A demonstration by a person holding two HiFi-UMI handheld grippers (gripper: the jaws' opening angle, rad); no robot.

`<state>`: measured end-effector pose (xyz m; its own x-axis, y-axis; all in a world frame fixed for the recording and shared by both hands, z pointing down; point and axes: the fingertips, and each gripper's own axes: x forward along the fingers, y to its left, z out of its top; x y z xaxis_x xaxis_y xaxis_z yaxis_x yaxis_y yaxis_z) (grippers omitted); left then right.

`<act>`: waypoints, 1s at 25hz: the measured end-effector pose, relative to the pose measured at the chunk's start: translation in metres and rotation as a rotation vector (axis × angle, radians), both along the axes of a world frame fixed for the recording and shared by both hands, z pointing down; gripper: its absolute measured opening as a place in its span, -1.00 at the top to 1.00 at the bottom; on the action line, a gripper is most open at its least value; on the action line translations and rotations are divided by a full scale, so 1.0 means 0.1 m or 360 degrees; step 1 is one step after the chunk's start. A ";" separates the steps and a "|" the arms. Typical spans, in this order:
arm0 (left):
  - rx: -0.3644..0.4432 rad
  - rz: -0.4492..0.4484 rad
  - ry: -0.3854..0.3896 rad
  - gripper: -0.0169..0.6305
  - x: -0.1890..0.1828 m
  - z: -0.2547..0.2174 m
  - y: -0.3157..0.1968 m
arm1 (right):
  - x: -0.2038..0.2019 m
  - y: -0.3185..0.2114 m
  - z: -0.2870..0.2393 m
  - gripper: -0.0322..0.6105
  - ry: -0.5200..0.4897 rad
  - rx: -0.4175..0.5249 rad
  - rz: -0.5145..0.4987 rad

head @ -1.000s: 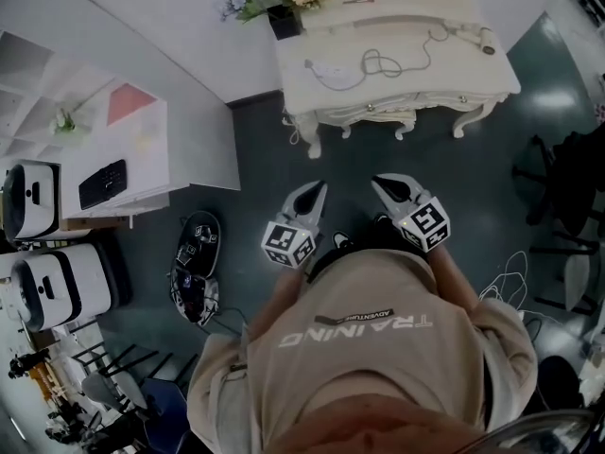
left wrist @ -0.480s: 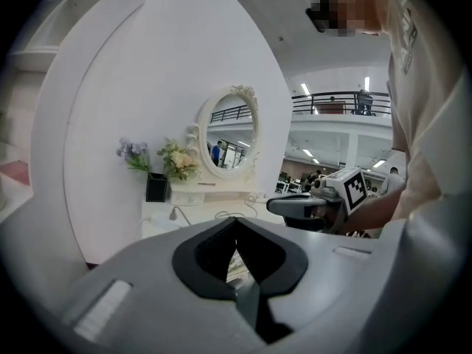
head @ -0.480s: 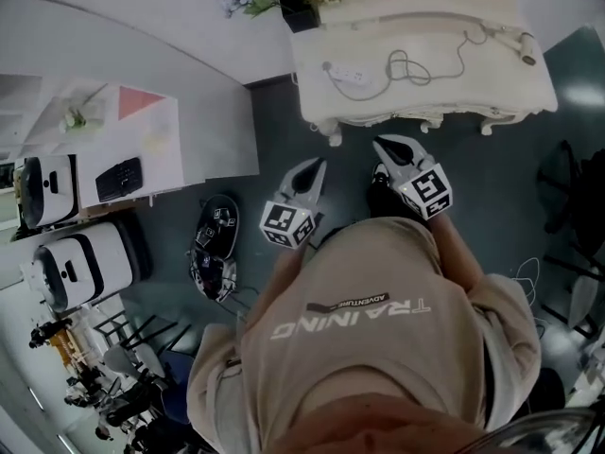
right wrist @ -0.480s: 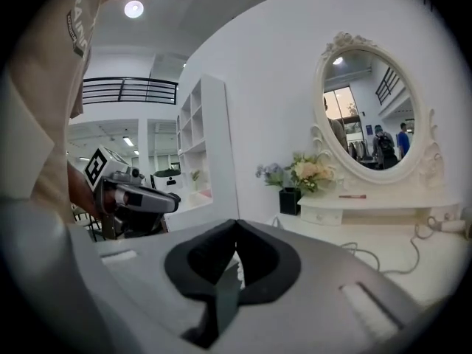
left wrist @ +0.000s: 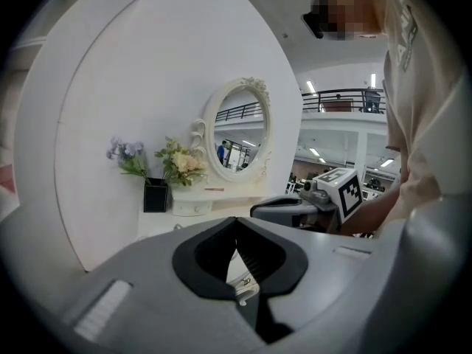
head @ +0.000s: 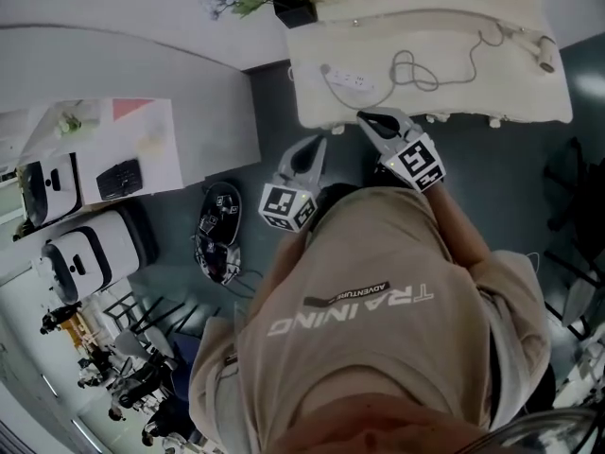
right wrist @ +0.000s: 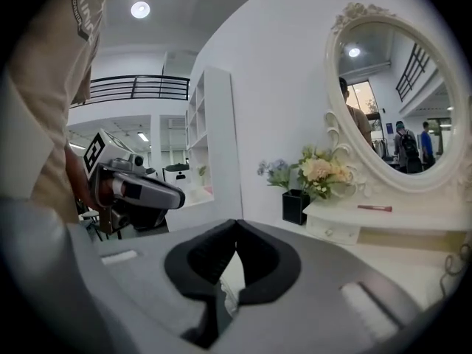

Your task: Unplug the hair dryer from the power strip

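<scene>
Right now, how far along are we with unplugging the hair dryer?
Done: nothing of the unplugging itself; you only stand at the dressing table. In hand: nothing. The left claw and right claw are both shut and empty, the right one at the table's front edge. Left: the cord appears to run from the hair dryer to the power strip, so it seems still plugged in; open a claw, grip it at the strip, pull.
</scene>
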<state>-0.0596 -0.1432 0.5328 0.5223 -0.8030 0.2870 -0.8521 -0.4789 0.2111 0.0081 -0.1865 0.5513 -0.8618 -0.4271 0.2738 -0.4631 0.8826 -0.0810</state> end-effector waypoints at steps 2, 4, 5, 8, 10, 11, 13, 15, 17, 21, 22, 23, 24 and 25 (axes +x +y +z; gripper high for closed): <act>-0.0021 0.0018 -0.0027 0.92 -0.02 0.08 -0.06 | -0.07 -0.08 0.02 0.89 0.0027 0.0007 -0.0004; -0.0047 0.0024 -0.0026 0.93 -0.13 0.13 -0.17 | -0.17 -0.18 0.06 0.89 0.0051 -0.0004 -0.0009; -0.0055 0.0023 -0.0017 0.93 -0.20 0.16 -0.24 | -0.22 -0.25 0.09 0.89 0.0068 -0.0018 -0.0014; -0.0059 0.0043 0.0013 0.93 -0.37 0.27 -0.56 | -0.33 -0.51 0.16 0.89 0.0169 -0.0034 -0.0021; -0.0074 0.0079 0.0030 0.93 -0.51 0.39 -0.80 | -0.45 -0.71 0.18 0.89 0.0243 -0.0026 0.0003; -0.0095 0.0095 0.0037 0.93 -0.59 0.46 -0.89 | -0.52 -0.78 0.20 0.89 0.0272 -0.0035 0.0020; -0.0140 0.0128 0.0057 0.93 -0.73 0.57 -1.01 | -0.64 -0.87 0.26 0.89 0.0332 -0.0081 0.0037; -0.0150 0.0187 0.0047 0.93 -0.83 0.67 -1.20 | -0.72 -1.00 0.39 0.89 0.0436 -0.0109 0.0017; -0.0162 0.0266 0.0006 0.92 -0.92 0.83 -1.43 | -0.82 -1.16 0.60 0.89 0.0585 -0.0107 -0.0027; -0.0224 0.0439 -0.0074 0.93 -1.03 1.23 -1.64 | -1.01 -1.33 0.97 0.89 0.0790 -0.0135 -0.0100; -0.0238 0.0475 -0.0088 0.93 -1.03 1.32 -1.68 | -1.04 -1.38 1.02 0.89 0.0827 -0.0131 -0.0114; -0.0248 0.0505 -0.0101 0.93 -1.03 1.39 -1.73 | -1.07 -1.43 1.07 0.89 0.0868 -0.0124 -0.0131; -0.0261 0.0526 -0.0113 0.93 -1.02 1.44 -1.78 | -1.10 -1.47 1.12 0.81 0.0910 -0.0115 -0.0153; -0.0280 0.0539 -0.0122 0.93 -1.02 1.48 -1.82 | -1.12 -1.51 1.16 0.69 0.0948 -0.0104 -0.0176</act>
